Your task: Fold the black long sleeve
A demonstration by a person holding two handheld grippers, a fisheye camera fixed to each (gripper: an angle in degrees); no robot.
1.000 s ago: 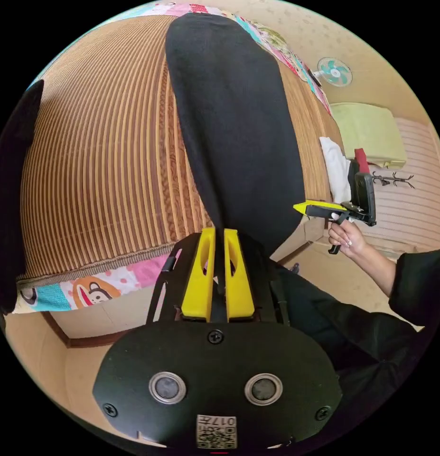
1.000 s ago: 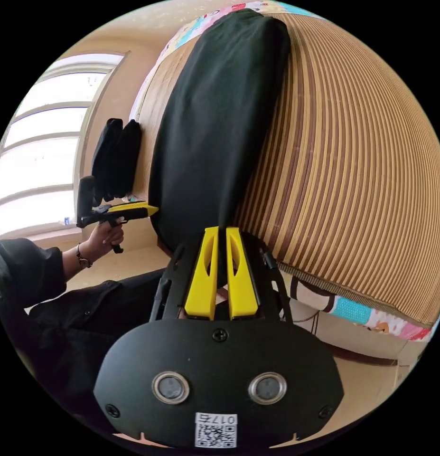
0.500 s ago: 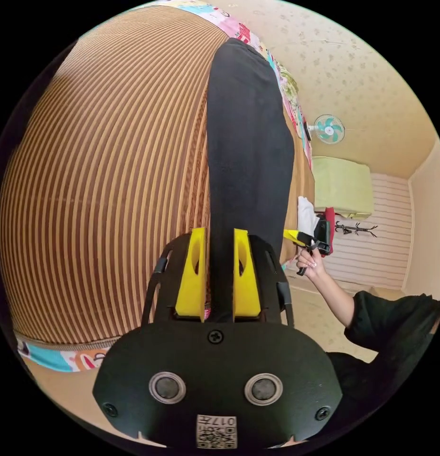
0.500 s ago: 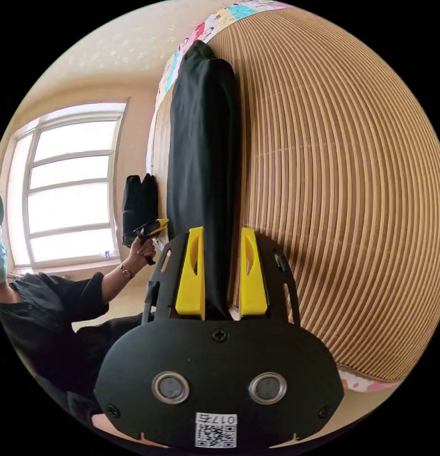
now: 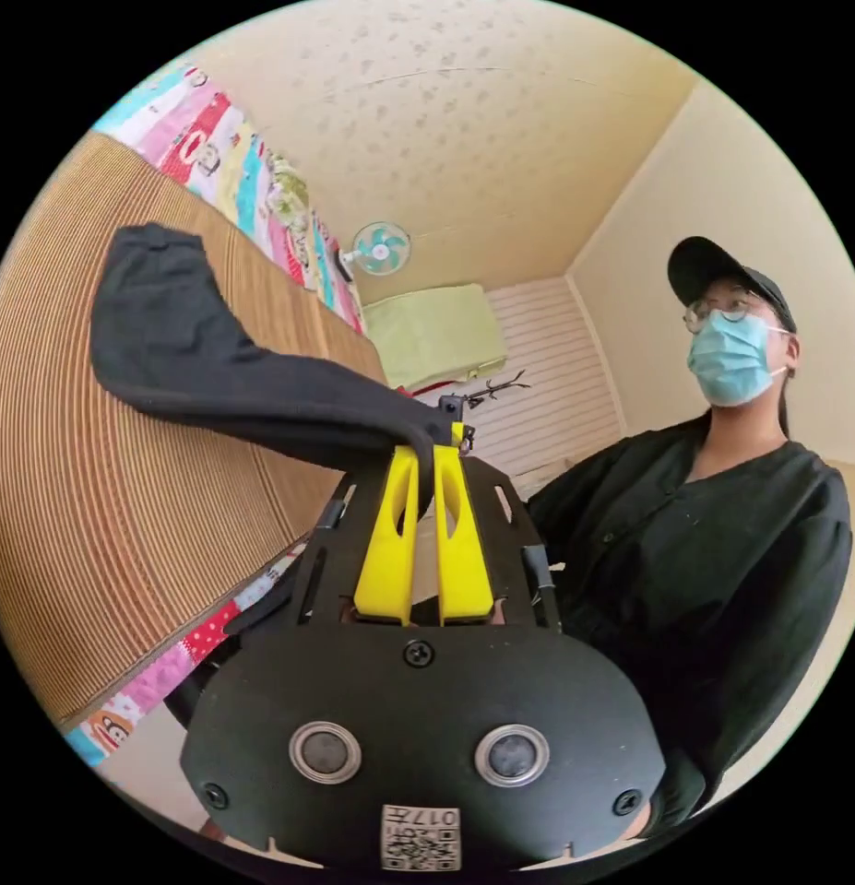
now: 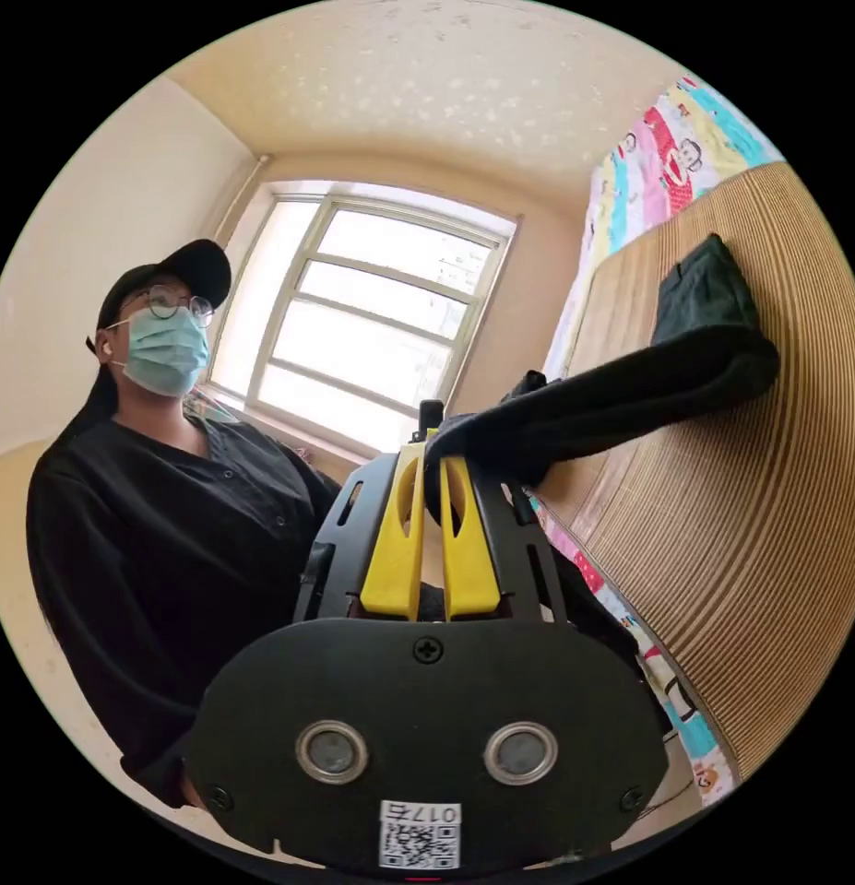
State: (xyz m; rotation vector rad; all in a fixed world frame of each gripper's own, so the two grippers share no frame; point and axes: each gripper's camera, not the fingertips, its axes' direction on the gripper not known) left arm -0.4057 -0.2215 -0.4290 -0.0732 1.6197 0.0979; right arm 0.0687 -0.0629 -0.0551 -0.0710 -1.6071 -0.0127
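The black long sleeve [image 5: 215, 369] is a narrow folded strip. Its near end is lifted off the striped mat [image 5: 95, 516] while its far end still lies on the mat. My left gripper [image 5: 425, 458] is shut on that lifted edge. In the right gripper view the same garment [image 6: 630, 392] stretches from the mat [image 6: 768, 553] to my right gripper [image 6: 431, 452], which is shut on the edge too. The other gripper's black tip [image 5: 452, 406] peeks just behind the cloth in the left gripper view.
A person in black with a cap and mask [image 5: 713, 516] faces both cameras. A cartoon-print sheet [image 5: 215, 138] borders the mat. A wall fan [image 5: 379, 247] and green cover [image 5: 436, 332] stand at the far end; a large window [image 6: 372, 323] is behind the person.
Both grippers, open around the garment's near edge half a second ago, have shut on it and lifted it. Both cameras have tilted up and turned toward the person.
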